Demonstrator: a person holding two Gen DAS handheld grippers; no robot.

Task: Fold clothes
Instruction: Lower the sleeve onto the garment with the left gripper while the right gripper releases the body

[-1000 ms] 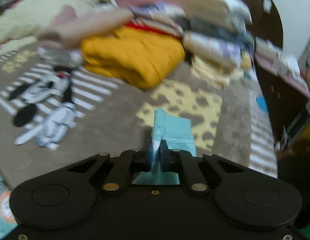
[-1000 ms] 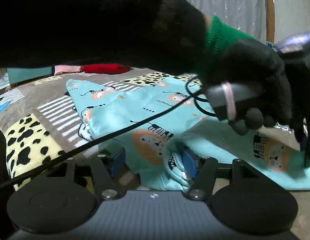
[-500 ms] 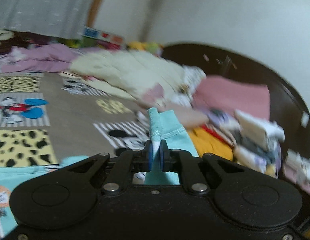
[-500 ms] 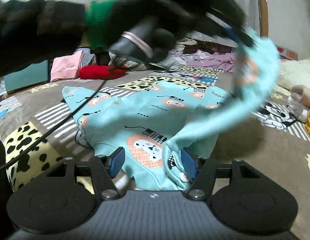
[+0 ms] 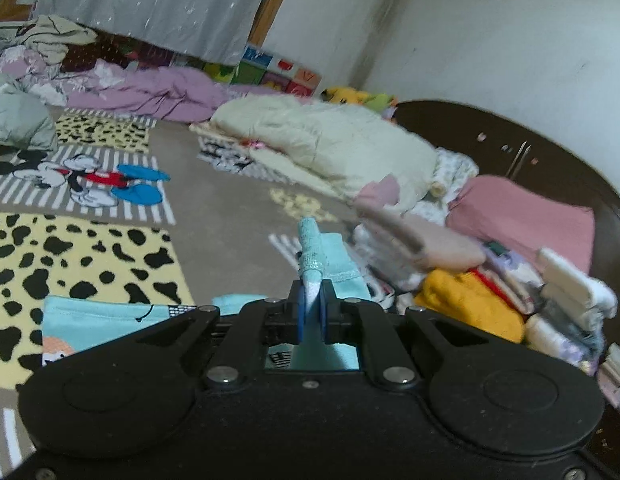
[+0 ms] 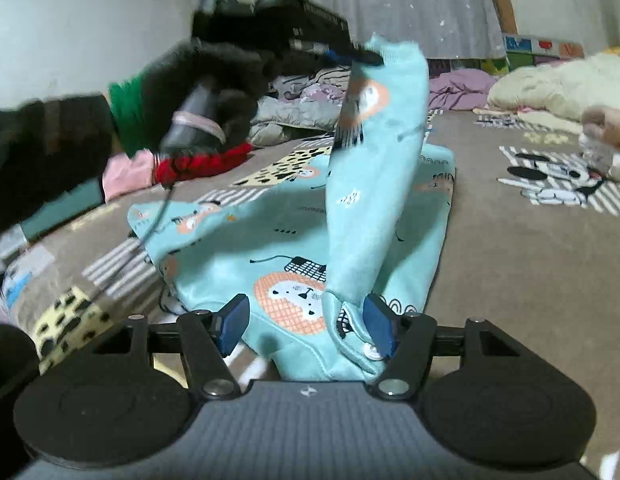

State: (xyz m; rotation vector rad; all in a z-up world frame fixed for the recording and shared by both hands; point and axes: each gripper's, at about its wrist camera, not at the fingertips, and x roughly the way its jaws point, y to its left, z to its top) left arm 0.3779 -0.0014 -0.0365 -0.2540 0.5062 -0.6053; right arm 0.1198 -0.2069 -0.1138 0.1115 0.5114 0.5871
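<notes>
A teal child's top (image 6: 294,236) with lion prints lies spread on the patterned bedspread (image 6: 509,248). One sleeve (image 6: 373,160) rises off it in a tall arc. My left gripper (image 6: 361,56), held by a black-gloved hand (image 6: 206,80), is shut on the sleeve's cuff high above the top. In the left wrist view the cuff (image 5: 310,248) sticks out from between the shut left gripper (image 5: 311,308). My right gripper (image 6: 306,324) rests open low over the top's near edge, where the sleeve's base bunches against the right pad (image 6: 379,328).
Folded clothes with a yellow piece (image 5: 469,304) are stacked at the right beside a dark cabinet (image 5: 509,148). A cream quilt (image 5: 329,148) and purple bedding (image 5: 150,92) lie behind. Red cloth (image 6: 206,164) and pink cloth (image 6: 126,172) sit far left. A black cable (image 6: 150,228) hangs from the gloved hand.
The left gripper has carried the sleeve cuff up from low on the right to high over the top, rolling as it went. The right gripper has stayed in place, open.
</notes>
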